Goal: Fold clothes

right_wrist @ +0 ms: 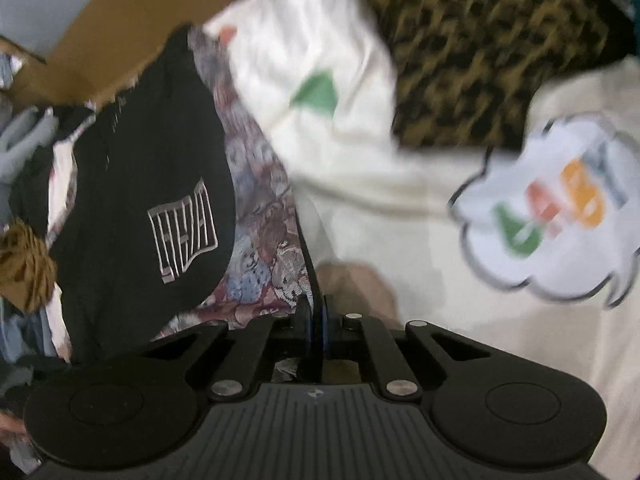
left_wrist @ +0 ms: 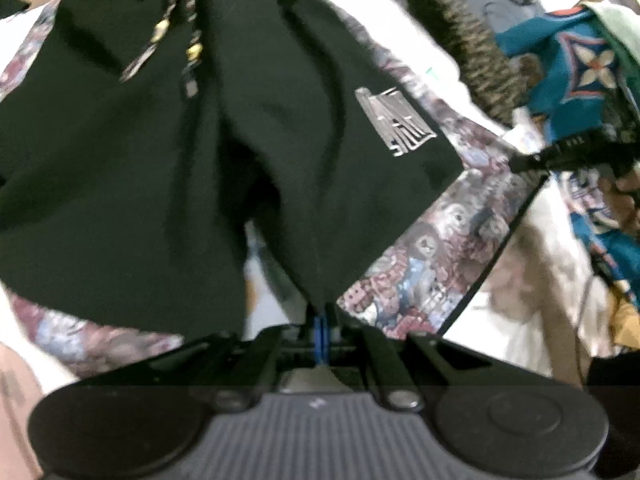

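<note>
Black shorts (left_wrist: 140,160) with a silver logo patch (left_wrist: 394,122), braided drawstrings (left_wrist: 160,36) and printed side panels hang spread out in the left wrist view. My left gripper (left_wrist: 322,316) is shut on the lower hem of the right leg. At the right of that view, my right gripper (left_wrist: 520,162) pinches the outer corner of the printed panel. In the right wrist view the same shorts (right_wrist: 132,152) and logo (right_wrist: 184,228) lie to the left. There my right gripper (right_wrist: 316,312) is shut on the panel's dark edge.
A white garment (right_wrist: 360,160) with a green triangle lies under the shorts, beside a cloud-shaped print (right_wrist: 552,208). Leopard-print fabric (right_wrist: 480,60) sits behind it. A brown cardboard box (right_wrist: 120,20) stands at the back left. Teal patterned cloth (left_wrist: 560,64) is piled at the right.
</note>
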The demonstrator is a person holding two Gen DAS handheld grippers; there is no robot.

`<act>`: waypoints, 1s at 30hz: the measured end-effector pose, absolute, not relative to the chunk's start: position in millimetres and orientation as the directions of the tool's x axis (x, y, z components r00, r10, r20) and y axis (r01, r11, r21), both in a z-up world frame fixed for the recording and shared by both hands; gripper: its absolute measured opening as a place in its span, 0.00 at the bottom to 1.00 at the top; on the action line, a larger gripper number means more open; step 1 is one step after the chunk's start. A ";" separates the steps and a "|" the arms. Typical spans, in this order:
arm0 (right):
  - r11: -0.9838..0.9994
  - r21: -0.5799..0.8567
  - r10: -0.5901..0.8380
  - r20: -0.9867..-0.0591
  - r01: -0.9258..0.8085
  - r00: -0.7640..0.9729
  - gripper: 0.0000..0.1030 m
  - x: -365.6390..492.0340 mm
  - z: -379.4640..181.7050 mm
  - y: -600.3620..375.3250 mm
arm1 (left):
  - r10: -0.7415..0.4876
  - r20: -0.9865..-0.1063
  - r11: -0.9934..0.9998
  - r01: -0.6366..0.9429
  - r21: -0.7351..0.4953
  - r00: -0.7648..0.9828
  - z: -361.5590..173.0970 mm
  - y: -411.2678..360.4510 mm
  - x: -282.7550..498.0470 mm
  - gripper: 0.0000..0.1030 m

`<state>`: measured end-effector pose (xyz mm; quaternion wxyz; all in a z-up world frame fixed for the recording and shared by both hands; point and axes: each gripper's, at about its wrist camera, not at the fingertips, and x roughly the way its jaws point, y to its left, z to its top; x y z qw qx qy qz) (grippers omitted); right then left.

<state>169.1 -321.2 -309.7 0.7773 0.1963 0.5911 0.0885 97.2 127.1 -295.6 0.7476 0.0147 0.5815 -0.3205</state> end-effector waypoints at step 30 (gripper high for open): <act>0.926 0.318 0.278 -0.938 0.202 0.206 0.10 163.6 -361.0 -349.8 | -0.441 -0.897 0.731 0.574 -0.369 -0.016 -318.2 96.9 87.2 0.02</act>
